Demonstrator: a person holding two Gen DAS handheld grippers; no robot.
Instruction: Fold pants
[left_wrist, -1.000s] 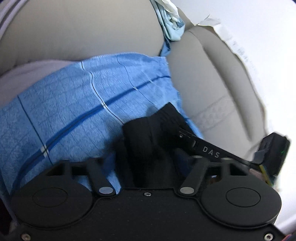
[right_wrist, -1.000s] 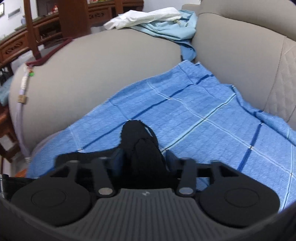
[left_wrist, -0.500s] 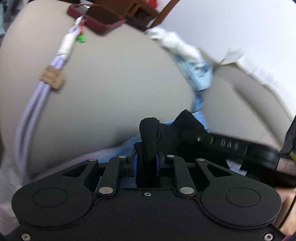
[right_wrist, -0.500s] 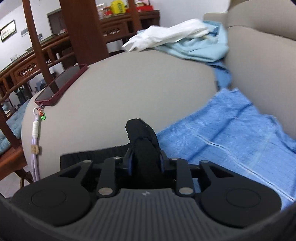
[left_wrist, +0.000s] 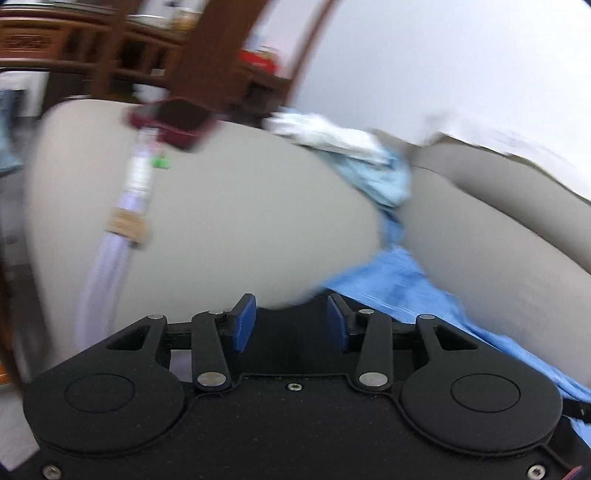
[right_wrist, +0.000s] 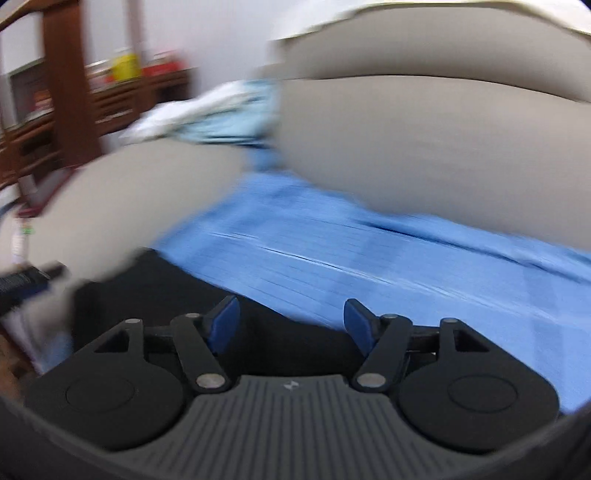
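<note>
Pants: black cloth (right_wrist: 162, 291), seen lying flat on the blue checked blanket (right_wrist: 369, 258) by the sofa armrest (left_wrist: 229, 221) (both views are blurred).
Change: half a second ago a bunch of the cloth was pinched in each gripper; it has been released.
Left gripper (left_wrist: 291, 323): jaws are spread wide, nothing held.
Right gripper (right_wrist: 290, 325): jaws are spread wide, nothing held, black cloth seen below.

Black pants (right_wrist: 162, 295) were seen lying flat on the blue checked blanket (right_wrist: 388, 266), at the blanket's end nearest the sofa armrest (right_wrist: 140, 192). The dark fabric (left_wrist: 291, 332) was blurred; no folds could be distinguished.
</note>
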